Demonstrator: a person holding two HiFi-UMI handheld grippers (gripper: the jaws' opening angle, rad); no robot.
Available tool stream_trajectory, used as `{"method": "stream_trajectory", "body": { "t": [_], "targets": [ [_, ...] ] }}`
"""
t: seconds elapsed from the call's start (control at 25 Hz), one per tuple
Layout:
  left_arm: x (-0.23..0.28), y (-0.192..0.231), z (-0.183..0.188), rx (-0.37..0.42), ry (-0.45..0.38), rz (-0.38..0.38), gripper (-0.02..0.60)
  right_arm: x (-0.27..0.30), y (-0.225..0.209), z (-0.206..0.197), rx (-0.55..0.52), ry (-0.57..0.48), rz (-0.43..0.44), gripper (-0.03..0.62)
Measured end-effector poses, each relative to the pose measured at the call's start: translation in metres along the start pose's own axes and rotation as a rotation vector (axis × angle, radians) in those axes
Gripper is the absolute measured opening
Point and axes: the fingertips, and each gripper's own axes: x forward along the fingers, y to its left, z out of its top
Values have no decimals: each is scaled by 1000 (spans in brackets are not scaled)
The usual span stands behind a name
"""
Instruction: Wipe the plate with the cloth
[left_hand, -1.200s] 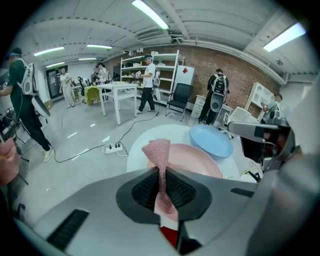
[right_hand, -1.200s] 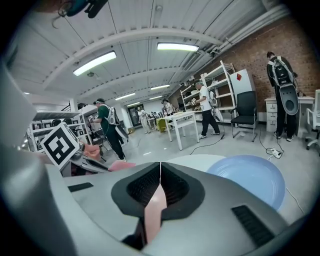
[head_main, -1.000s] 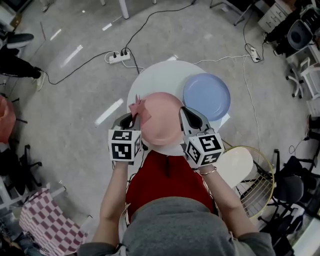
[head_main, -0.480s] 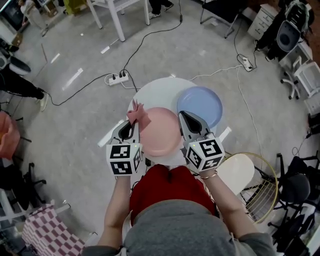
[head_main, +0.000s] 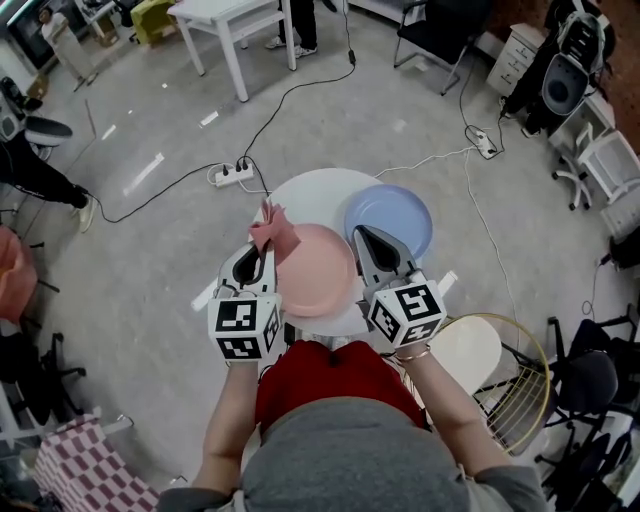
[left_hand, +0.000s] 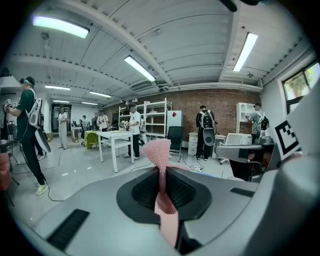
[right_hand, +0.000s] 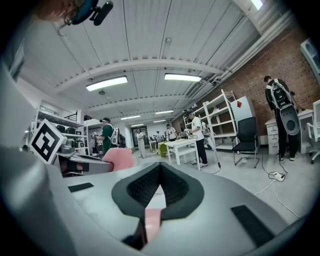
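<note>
We hold both of the task's things in the air, in front of the body and over the near edge of the round table (head_main: 305, 195). The left gripper (head_main: 262, 255) is closed on the cloth (head_main: 273, 228). In its own view the pink fabric runs between the two pads and stands up above them as a loose tuft. The right gripper (head_main: 364, 242) is closed on the plate (head_main: 316, 272). Its view shows a pink rim pinched low between the jaws, and the head view shows the disc reaching from this gripper towards the left one.

The cloth is at the upper left edge of the plate. We cannot tell if it touches the rim or only hangs just beside it. It does not lie on the face of the plate.

We judge that the preparation is done, because cloth and plate are both picked up and brought together. The wiping itself seems to be left, since the cloth is not spread over the surface. The plate shows no stain that we can see, so the pictures do not say how much is already wiped. A blue plate (head_main: 390, 218) rests on the table, untouched.
</note>
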Motion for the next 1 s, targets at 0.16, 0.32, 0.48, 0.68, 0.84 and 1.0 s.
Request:
{"method": "stream_trajectory", "body": {
  "t": [0.16, 0.32, 0.48, 0.68, 0.84, 1.0],
  "targets": [
    [-8, -7, 13, 3, -48, -3, 26, -5, 3, 7, -12, -9, 2, 28],
    [-13, -12, 20, 14, -74, -6, 26, -8, 5, 9, -20, -17, 3, 28],
    [-16, -15, 20, 18, -80, -4, 27, -11, 5, 7, -23, -15, 0, 28],
    [-17, -20, 21, 12, -88, -4, 28, -13, 6, 8, -29, -17, 17, 28],
    [-18, -19, 23, 13, -98, 0, 28, -12, 10, 12, -40, -27, 28, 28],
    [-18, -18, 24, 11, -106, 7, 28, -11, 9, 14, -45, -33, 30, 28]
  ]
}}
